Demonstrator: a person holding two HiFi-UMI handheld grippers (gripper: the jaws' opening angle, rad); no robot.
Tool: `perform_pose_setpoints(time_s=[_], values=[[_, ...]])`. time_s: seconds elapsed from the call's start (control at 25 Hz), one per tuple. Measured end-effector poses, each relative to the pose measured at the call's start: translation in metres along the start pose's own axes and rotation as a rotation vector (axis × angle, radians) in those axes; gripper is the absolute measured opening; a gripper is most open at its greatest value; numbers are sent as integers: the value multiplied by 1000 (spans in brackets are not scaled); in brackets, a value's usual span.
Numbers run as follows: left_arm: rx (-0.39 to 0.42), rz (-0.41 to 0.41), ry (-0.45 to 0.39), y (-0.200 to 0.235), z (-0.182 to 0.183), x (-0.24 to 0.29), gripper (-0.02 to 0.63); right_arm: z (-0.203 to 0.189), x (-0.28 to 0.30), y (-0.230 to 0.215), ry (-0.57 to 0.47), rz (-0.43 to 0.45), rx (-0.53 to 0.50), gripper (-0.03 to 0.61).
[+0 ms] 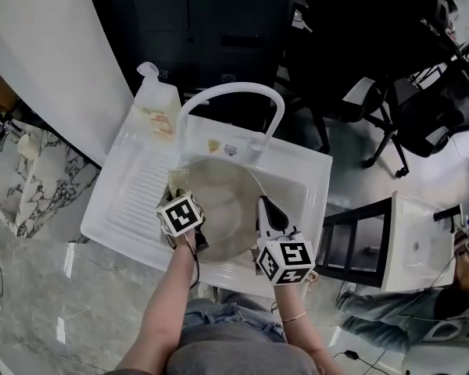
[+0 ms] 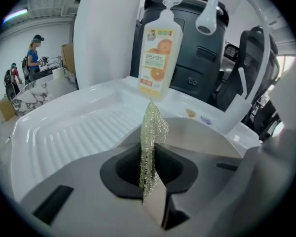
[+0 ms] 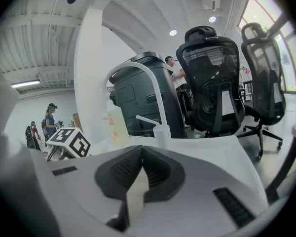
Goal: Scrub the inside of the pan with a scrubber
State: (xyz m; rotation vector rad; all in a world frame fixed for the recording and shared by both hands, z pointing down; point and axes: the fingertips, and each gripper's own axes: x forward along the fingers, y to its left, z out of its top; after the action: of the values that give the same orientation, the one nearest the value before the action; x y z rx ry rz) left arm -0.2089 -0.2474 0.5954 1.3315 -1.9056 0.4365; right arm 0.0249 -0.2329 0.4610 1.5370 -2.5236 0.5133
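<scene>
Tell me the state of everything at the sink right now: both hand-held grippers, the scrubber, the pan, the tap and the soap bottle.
Left hand-held gripper: shut on the scrubber.
Right hand-held gripper: shut, nothing between its jaws.
Scrubber: clamped, standing out past the jaws.
Pan: in the sink basin, open side up.
Tap: no water seen running.
Soap bottle: upright at the sink's back corner.

Scrubber (image 2: 150, 132): woven mesh, pale gold-green, glittery, rough.
Sink (image 1: 313, 170): white, glossy, smooth. Drainboard (image 2: 84, 132) ribbed.
Pan (image 1: 227, 201): dull grey-beige inside, matt.
Soap bottle (image 2: 158, 58): translucent plastic, glossy printed label.
Faucet (image 1: 227, 92): smooth, glossy white, plastic look.
</scene>
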Motion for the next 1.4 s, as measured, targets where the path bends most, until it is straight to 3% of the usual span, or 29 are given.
perform_pose_setpoints(time_s=[0.28, 0.4, 0.52, 0.68, 0.88, 1.0, 1.12, 1.24, 1.4], values=[[-6, -80, -61, -9, 11, -44, 67, -2, -15, 11, -14, -5, -15, 11], [106, -194, -95, -18, 27, -63, 67, -3, -20, 16, -18, -9, -20, 11], [402, -282, -143, -34, 46, -73, 67, -2, -25, 17, -23, -21, -24, 11], [867, -277, -200, -56, 57, -68, 67, 1, -31, 19, -34, -38, -24, 11], [1414, -236, -166, -76, 30, -47, 66, 0, -37, 16, -32, -63, -29, 11], [1734, -218, -90, -77, 1, -34, 66, -1, -43, 8, -29, -92, -23, 11], [1926, -216, 40, -66, -25, -24, 66, 0, -49, 0, -33, -118, -16, 11], [1971, -237, 215, -52, -49, -23, 63, -1, -55, -5, -35, -134, -15, 11], [1860, -310, 533, -39, -77, -34, 61, 0, -61, -9, -42, -149, -14, 11]])
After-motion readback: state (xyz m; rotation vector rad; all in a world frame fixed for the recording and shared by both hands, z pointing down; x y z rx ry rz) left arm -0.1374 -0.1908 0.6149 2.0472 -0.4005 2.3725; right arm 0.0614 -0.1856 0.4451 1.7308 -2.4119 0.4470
